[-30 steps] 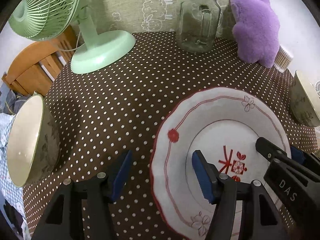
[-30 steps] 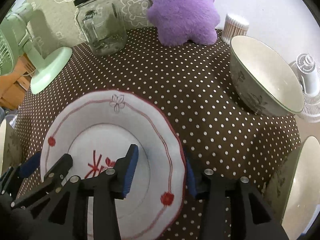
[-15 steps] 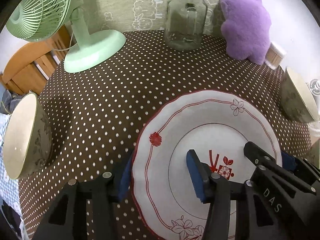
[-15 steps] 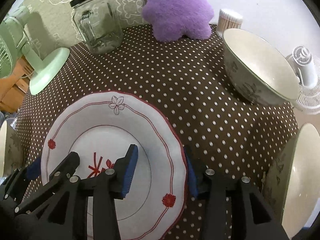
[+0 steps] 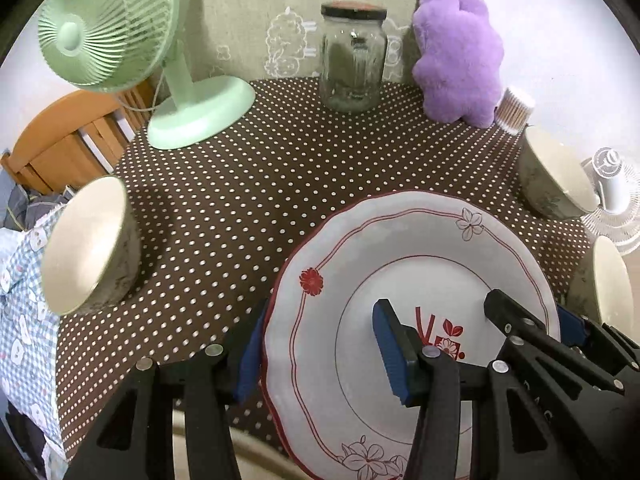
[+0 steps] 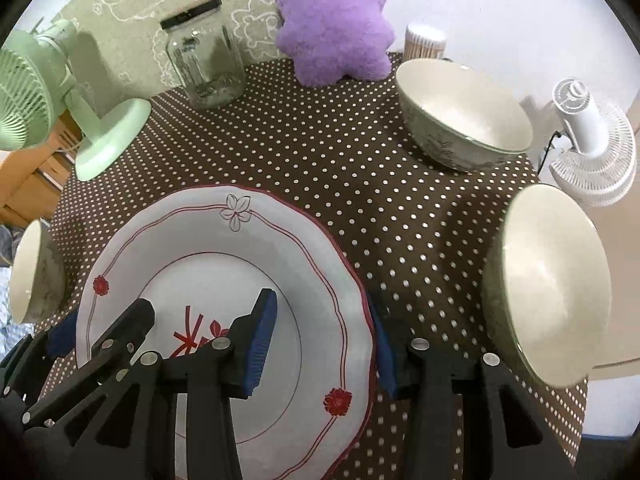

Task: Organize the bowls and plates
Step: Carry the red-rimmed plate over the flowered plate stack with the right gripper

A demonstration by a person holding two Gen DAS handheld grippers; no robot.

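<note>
A white plate with a red rim and red flower marks [image 5: 416, 280] [image 6: 224, 264] sits at the near edge of the brown polka-dot table. My left gripper [image 5: 320, 348] is open and straddles the plate's left rim, one finger inside, one outside. My right gripper [image 6: 324, 340] is open and straddles the plate's right rim the same way. Each gripper shows in the other's view. Three cream bowls with grey leaf prints stand on the table: one at the left edge [image 5: 86, 252] [image 6: 34, 272], one at the back right [image 6: 464, 116] [image 5: 554, 172], one at the near right [image 6: 548, 280] [image 5: 610, 280].
At the back stand a green desk fan [image 5: 132, 52] [image 6: 52, 96], a glass jar with a black lid [image 5: 354, 56] [image 6: 204, 64], a purple plush toy [image 5: 460, 52] [image 6: 332, 16] and a toothpick holder [image 6: 424, 42]. A white fan [image 6: 596, 140] stands beyond the table's right edge.
Both grippers have drawn back and risen, so more of the table shows. The left gripper has shifted right until its fingers straddle the plate's left rim. Both stay open.
</note>
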